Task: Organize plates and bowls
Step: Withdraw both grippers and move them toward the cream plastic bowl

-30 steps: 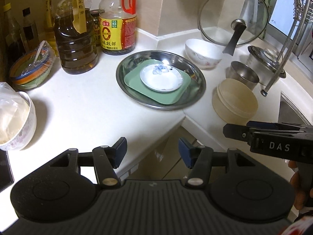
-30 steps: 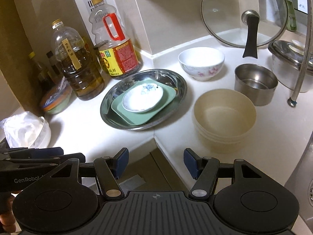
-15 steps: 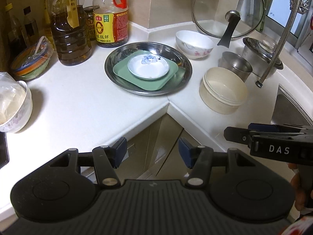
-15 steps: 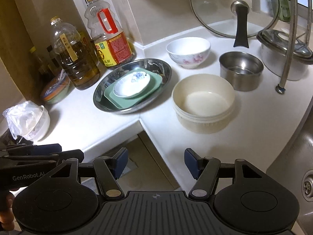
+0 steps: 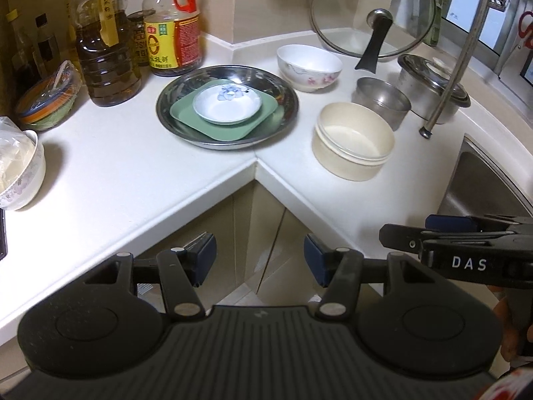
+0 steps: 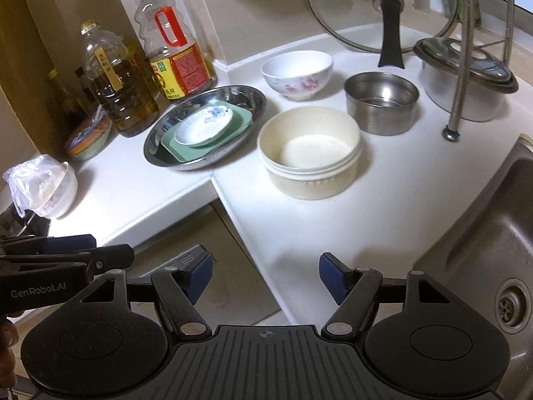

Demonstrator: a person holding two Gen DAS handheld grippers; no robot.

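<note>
A round steel plate (image 5: 286,100) holds a green square plate (image 5: 230,130) with a small white saucer (image 5: 226,106) on top; the stack also shows in the right wrist view (image 6: 160,150). A floral white bowl (image 5: 309,66) (image 6: 296,73), a cream bowl (image 5: 353,146) (image 6: 309,153) and a steel bowl (image 5: 383,103) (image 6: 381,101) stand to its right. My left gripper (image 5: 260,260) is open and empty, in front of the counter's inner corner. My right gripper (image 6: 265,275) is open and empty, over the counter's front edge, short of the cream bowl.
Oil bottles (image 5: 103,50) stand at the back left, with a wrapped bowl (image 5: 46,103) and a bagged bowl (image 5: 20,170) further left. A glass lid (image 5: 373,13) leans on the wall. A lidded pot (image 5: 433,90) and a sink (image 6: 493,233) lie right.
Both grippers have drawn back from the counter, so more of the cabinet front shows. The right gripper has shifted right towards the sink. Both stay open.
</note>
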